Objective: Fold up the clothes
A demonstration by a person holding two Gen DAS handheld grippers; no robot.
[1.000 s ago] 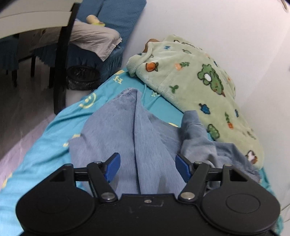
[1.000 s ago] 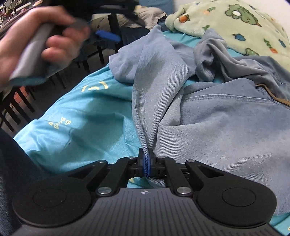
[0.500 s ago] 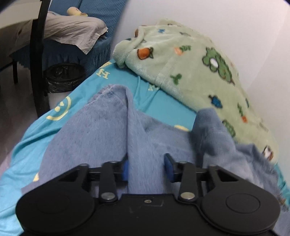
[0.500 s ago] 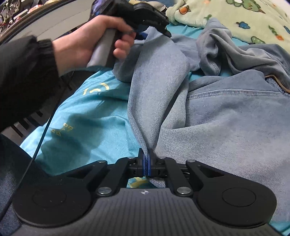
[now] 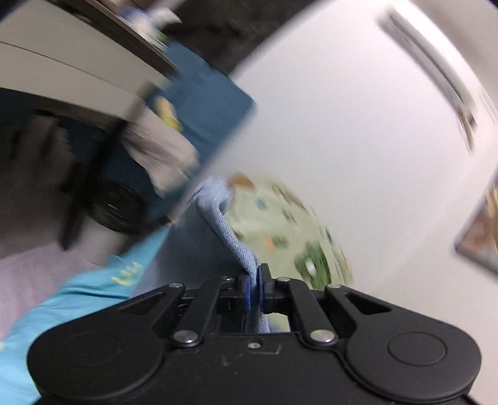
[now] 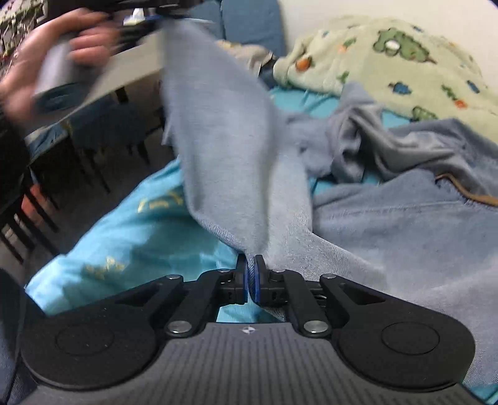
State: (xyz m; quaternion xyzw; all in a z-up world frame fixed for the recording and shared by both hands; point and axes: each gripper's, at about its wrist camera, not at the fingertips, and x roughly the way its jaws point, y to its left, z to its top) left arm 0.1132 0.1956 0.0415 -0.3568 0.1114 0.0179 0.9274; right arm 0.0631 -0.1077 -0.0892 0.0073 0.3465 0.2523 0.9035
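Observation:
A light blue denim garment [image 6: 404,230] lies rumpled on a turquoise bed sheet [image 6: 130,236]. My right gripper [image 6: 251,280] is shut on an edge of it, low over the sheet. My left gripper [image 5: 255,289] is shut on another fold of the denim [image 5: 224,224] and holds it lifted. In the right wrist view the left gripper [image 6: 146,21] is at the top left, blurred, in the person's hand, and a stretch of the garment [image 6: 218,131] hangs taut between the two grippers.
A green fleece blanket with cartoon prints [image 6: 389,59] lies by the white wall [image 5: 342,124]. A white table [image 5: 62,68], dark chairs [image 6: 93,146], a black bin [image 5: 115,205] and a dark blue covered seat [image 5: 202,99] stand left of the bed.
My left gripper has shut on the denim and swung it up and to the left, so its view is blurred. My right gripper has kept its hold.

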